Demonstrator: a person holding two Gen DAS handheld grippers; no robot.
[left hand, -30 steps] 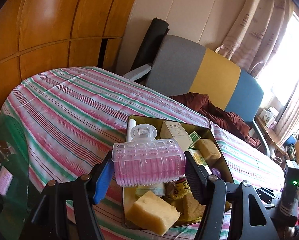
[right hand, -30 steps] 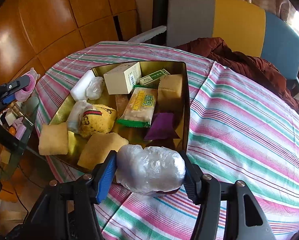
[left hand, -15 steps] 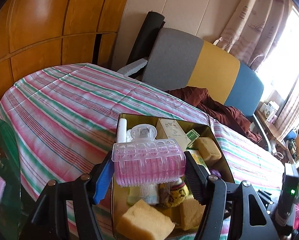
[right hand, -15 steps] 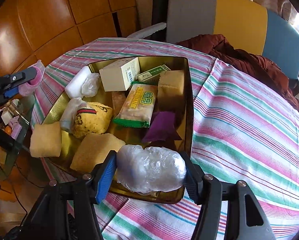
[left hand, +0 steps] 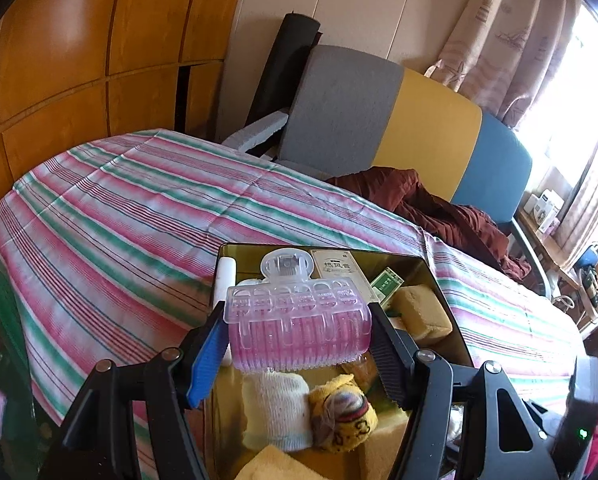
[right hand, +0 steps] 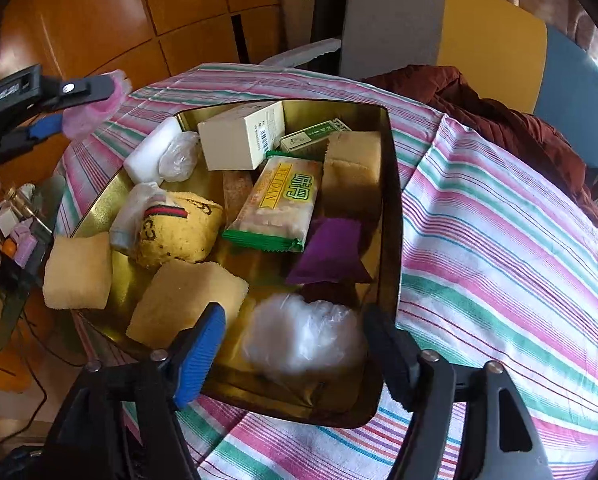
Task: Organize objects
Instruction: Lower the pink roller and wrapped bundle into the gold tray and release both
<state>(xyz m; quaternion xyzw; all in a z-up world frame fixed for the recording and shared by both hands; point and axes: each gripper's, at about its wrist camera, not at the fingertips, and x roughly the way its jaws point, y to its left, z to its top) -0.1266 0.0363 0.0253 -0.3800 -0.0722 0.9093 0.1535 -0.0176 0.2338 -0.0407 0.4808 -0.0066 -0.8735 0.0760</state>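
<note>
The right gripper (right hand: 295, 344) has its jaws opening around a crinkly clear plastic bundle (right hand: 303, 336), which sits between them in the near corner of the gold tray (right hand: 391, 200) on the striped tabletop (right hand: 499, 260); it looks light, soft and slippery, best taken across its bulging middle. The left gripper (left hand: 297, 344) hangs over the tray's left edge, jaws half open and clamped on the ends of a pink hair roller (left hand: 299, 328), a light, stiff, ribbed thing that probably grips well there.
</note>
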